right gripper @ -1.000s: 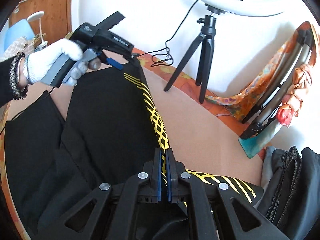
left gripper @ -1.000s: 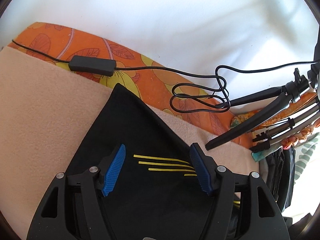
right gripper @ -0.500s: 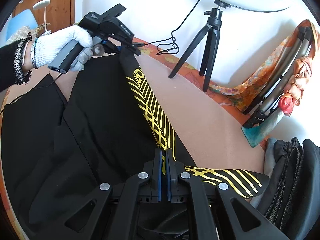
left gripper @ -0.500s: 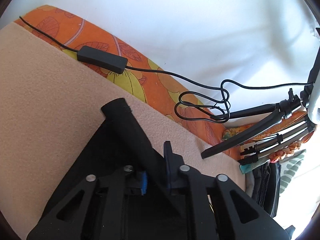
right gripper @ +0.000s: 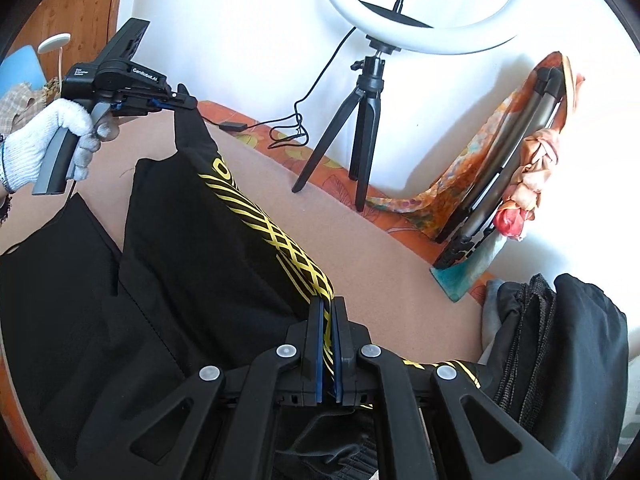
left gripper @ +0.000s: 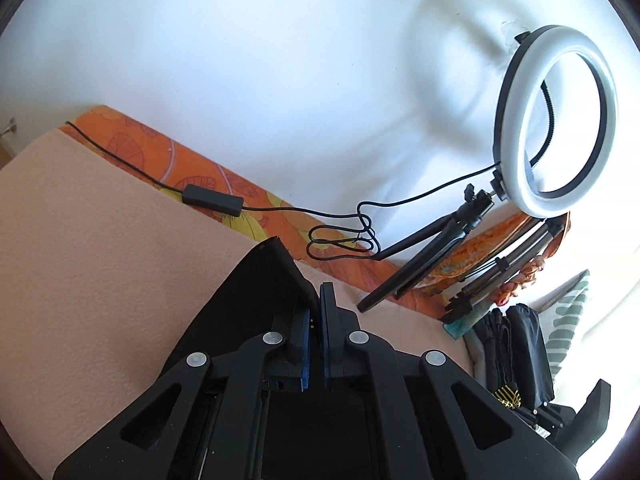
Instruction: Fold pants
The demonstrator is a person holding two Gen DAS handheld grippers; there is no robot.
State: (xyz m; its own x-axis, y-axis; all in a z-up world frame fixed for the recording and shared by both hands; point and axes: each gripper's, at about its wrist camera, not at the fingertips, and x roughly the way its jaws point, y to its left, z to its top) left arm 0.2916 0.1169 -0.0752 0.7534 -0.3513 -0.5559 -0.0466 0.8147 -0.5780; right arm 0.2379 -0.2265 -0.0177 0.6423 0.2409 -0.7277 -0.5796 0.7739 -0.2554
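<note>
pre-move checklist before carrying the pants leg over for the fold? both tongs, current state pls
1. Left tongs shut on the pants at the leg's far end: ok, the cloth hangs from the tips.
2. Right tongs shut on the yellow-striped edge: ok, stripes run in between the pads.
3. Held edge lifted off the beige cover: ok; it spans between the two tongs with a slight sag.
4. Rest of the pants lying flat: cannot tell; the near part is hidden by the right tongs.
5. Ring light tripod away from the cloth: ok, it stands apart.
6. Cable away from the left grip: ok, it lies by the wall.
</note>
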